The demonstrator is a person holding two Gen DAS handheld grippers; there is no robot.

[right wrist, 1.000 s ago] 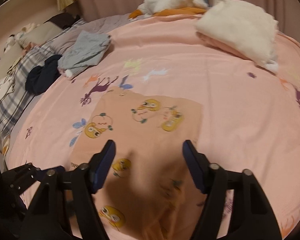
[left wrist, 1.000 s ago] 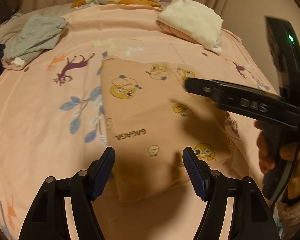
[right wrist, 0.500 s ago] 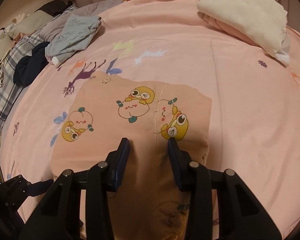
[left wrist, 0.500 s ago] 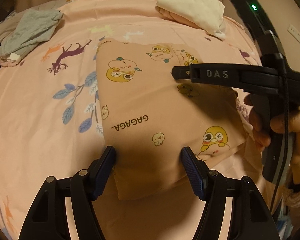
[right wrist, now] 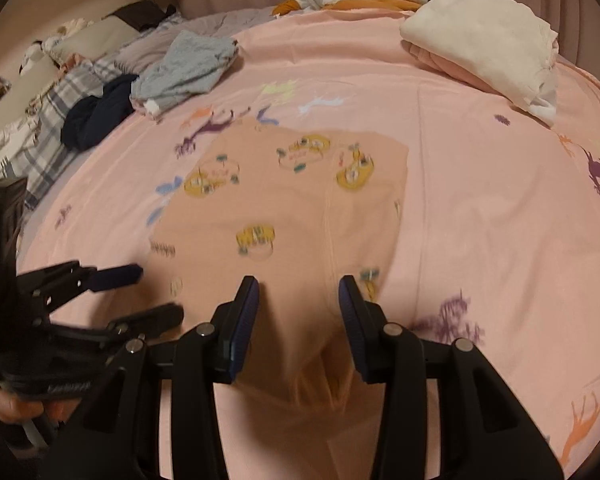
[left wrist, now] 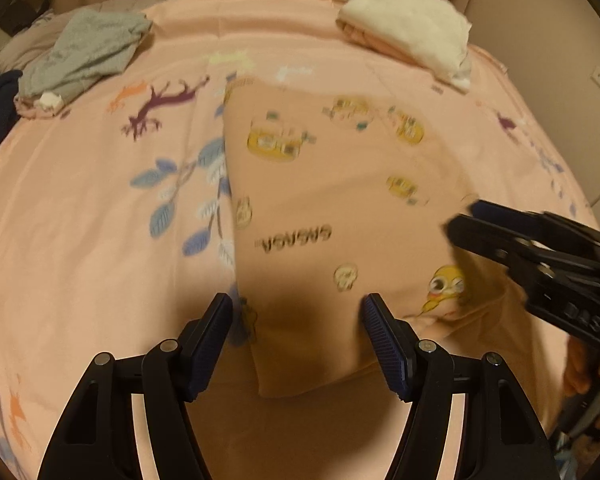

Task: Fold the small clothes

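Garment [left wrist: 332,216] flat on bed [left wrist: 100,240].
My left hand-held gripper [left wrist: 298,334] gapes wide over its near edge; the right one [right wrist: 299,308], narrower after closing, straddles it ungripped.

Peach cartoon-print garment [left wrist: 340,208] flat on bed

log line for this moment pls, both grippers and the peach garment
task: fold small clothes | peach garment flat on bed sheet | left gripper open over near edge | right gripper open, jaws recently closing, over garment
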